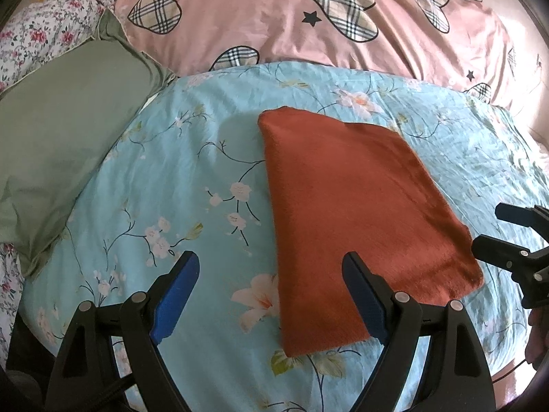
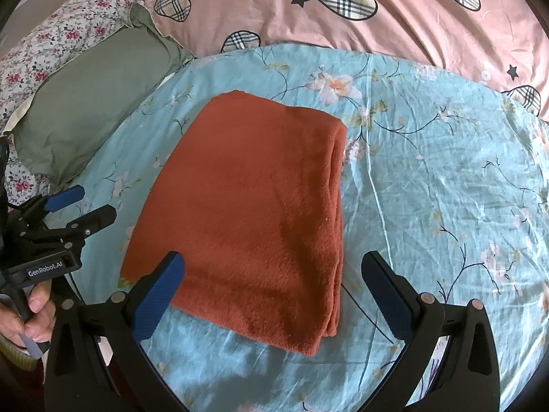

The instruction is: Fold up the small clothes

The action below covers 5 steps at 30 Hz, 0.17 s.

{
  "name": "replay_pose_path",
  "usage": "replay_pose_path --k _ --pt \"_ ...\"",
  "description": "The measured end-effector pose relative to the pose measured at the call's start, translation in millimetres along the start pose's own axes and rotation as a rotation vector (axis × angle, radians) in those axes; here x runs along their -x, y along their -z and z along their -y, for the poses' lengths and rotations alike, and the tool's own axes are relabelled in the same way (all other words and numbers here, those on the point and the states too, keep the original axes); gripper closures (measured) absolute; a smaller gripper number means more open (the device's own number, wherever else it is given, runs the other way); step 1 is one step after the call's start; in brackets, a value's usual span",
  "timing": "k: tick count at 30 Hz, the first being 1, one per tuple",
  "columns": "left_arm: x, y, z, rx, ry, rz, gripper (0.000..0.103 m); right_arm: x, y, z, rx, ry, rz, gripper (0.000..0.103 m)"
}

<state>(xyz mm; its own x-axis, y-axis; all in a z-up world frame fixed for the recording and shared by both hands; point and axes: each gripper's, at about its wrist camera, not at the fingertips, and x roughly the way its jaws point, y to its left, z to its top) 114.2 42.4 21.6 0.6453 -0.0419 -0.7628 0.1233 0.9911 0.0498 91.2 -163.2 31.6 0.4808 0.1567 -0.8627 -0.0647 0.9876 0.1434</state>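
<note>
A rust-orange fleece cloth (image 1: 357, 213) lies folded in a flat rectangle on the light blue floral sheet (image 1: 192, 178); it also shows in the right wrist view (image 2: 254, 216) with its stacked layer edges along the right side. My left gripper (image 1: 271, 267) is open and empty, hovering over the cloth's near left edge. My right gripper (image 2: 274, 267) is open and empty above the cloth's near end. Each gripper shows in the other's view: the right one (image 1: 494, 230) at the right, the left one (image 2: 85, 202) at the left.
A green pillow (image 1: 58, 144) lies to the left of the cloth. A pink duvet with plaid hearts (image 1: 308, 17) is bunched behind the sheet. A floral pillow (image 1: 41, 37) sits at the far left.
</note>
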Motion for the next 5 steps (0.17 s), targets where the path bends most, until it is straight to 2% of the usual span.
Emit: replay_pose_path --k 5 --pt "-5.6 -1.2 -0.2 0.014 0.002 -0.018 0.017 -6.9 -1.0 1.2 -0.007 -0.01 -0.009 0.0"
